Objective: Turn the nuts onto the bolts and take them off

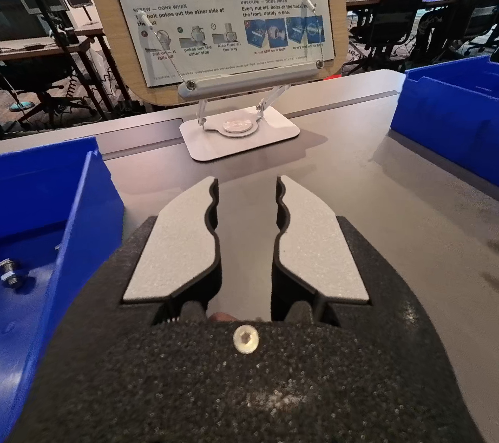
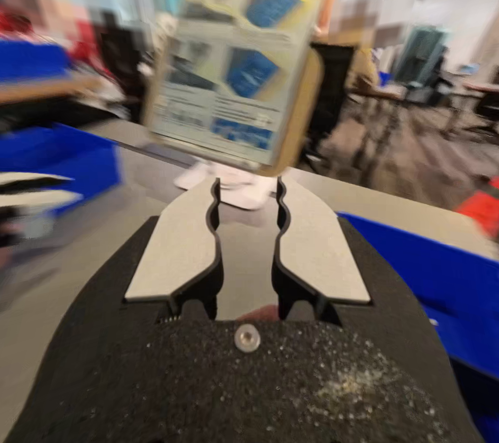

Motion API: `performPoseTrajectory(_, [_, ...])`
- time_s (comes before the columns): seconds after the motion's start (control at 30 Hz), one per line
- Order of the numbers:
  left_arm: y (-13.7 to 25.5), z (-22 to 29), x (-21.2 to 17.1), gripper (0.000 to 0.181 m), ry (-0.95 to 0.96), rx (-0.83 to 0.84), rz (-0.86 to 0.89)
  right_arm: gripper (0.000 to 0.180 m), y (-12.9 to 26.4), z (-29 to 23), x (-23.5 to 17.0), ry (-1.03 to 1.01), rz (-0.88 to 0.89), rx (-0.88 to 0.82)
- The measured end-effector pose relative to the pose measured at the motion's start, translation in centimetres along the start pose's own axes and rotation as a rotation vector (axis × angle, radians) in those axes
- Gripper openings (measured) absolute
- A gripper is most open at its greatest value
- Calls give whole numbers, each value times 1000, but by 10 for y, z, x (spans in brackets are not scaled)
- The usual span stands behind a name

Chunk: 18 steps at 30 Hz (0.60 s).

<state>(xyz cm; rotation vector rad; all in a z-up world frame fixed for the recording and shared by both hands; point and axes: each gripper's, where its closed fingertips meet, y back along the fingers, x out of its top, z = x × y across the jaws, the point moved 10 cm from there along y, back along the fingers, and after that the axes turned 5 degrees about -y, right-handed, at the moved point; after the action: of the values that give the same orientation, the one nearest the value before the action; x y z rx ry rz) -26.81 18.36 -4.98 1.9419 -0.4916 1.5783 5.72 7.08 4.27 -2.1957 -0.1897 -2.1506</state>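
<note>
Bolt with nut (image 1: 10,275) lies in the left blue bin (image 1: 81,214), at the left wrist view's edge, half cut off. Left hand-held gripper (image 1: 246,184) hangs over the bench (image 1: 351,214), jaws apart, empty. Right hand-held gripper (image 2: 247,184) likewise parted, holding nothing. Best move, I judge: swing left into the bin, come down along the bolt's shaft, clamp clear of the nut. Right view is motion-blurred; right blue bin (image 2: 432,281) contents unseen. Sign stand (image 1: 239,133) sits behind.

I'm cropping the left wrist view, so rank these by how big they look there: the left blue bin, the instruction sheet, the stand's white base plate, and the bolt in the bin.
1. instruction sheet and left blue bin: too similar; both are cut off.
2. white base plate
3. bolt
</note>
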Motion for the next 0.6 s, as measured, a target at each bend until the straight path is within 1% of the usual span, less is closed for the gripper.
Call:
performPoseTrajectory(0.03, [-1, 0, -1, 40, 4, -7, -8, 42, 7, -30, -16, -45, 33, 75])
performPoseTrajectory(0.1, [-3, 1, -3, 39, 13, -23, -29, 45, 11, -78, -56, -111, 14, 194])
performPoseTrajectory(0.17, [-5, 1, -5, 38, 29, -38, -49, 46, 7, -104, -93, -112, -29, 222])
performPoseTrajectory(0.23, [-8, 2, -8, 38, 47, -57, -68, 45, 1, -110, -115, -90, -52, 198])
performPoseTrajectory(0.3, [-10, 2, -9, 38, 66, -82, -89, 46, -5, -109, -125, -77, -75, 191])
performPoseTrajectory(0.47, [-6, 8, -8, 38, 152, -180, -107, 45, -4, -103, -129, -83, -65, 173])
performPoseTrajectory(0.53, [8, 10, 2, 38, 172, -251, -112, 44, -3, -105, -130, -78, -64, 186])
performPoseTrajectory(0.6, [32, -1, 22, 38, 116, -261, -91, 43, -3, -108, -131, -74, -73, 191])
